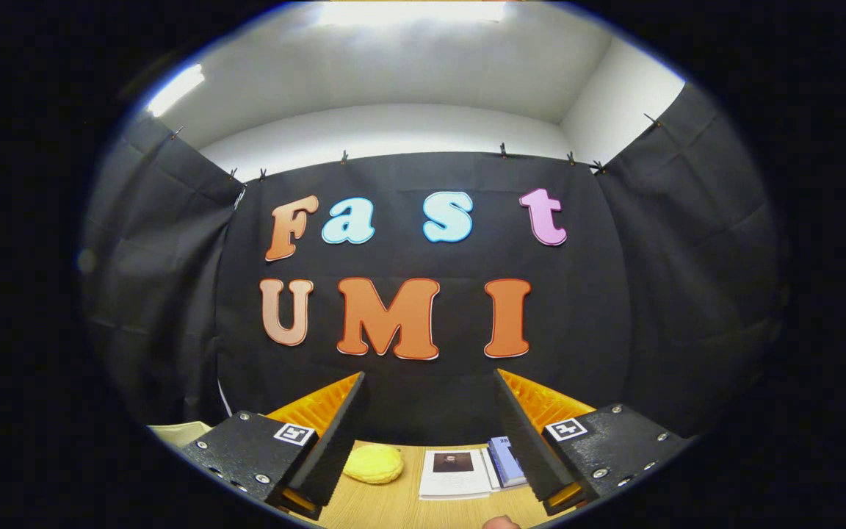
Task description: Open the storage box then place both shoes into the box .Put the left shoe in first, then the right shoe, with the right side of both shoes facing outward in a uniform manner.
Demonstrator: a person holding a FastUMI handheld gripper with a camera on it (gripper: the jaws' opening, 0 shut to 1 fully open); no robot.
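My gripper is held high and level, pointing at the black cloth wall, and its two fingers stand wide apart with nothing between them. Below the fingers lies a strip of wooden table. On that strip I see neither a storage box nor any shoes.
A yellow rounded object lies on the table just inside the left finger. A white booklet with a small picture and a blue book lie between the fingers. A pale object sits beyond the left finger. A fingertip of a person shows at the table's near edge.
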